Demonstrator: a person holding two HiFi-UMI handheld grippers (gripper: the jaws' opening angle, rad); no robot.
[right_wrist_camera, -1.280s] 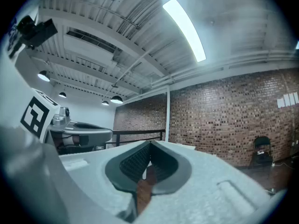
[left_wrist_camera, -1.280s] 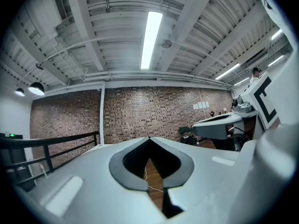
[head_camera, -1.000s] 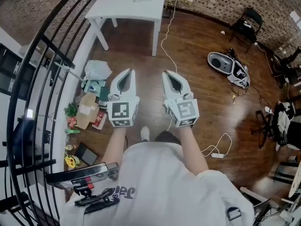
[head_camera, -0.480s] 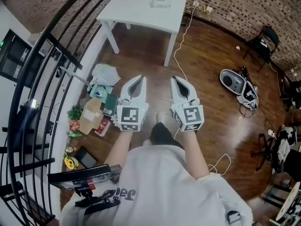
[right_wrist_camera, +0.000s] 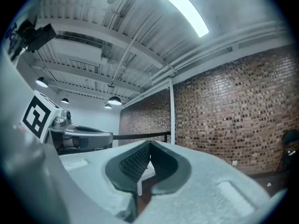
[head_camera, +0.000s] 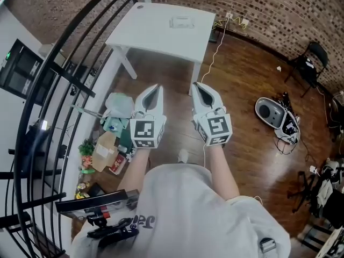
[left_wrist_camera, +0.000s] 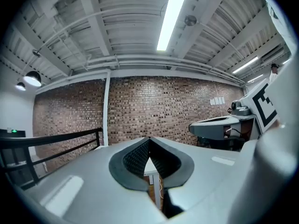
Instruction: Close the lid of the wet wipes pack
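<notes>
Well, as I see it:
Left gripper [head_camera: 155, 89]: jaw tips pressed together, nothing between them.
Right gripper [head_camera: 196, 86]: tips likewise meeting, empty.
Wet wipes pack [head_camera: 182, 22]: lying on the white table [head_camera: 142, 28], well beyond both grippers.

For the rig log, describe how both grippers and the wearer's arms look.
The left gripper and right gripper are pale grey-white shells tapering to a point, lined inside with dark ridged pads. Each carries a white cube with black square markers: left cube, right cube. The person wears a white shirt with dark lettering; the forearms are unsleeved.
</notes>
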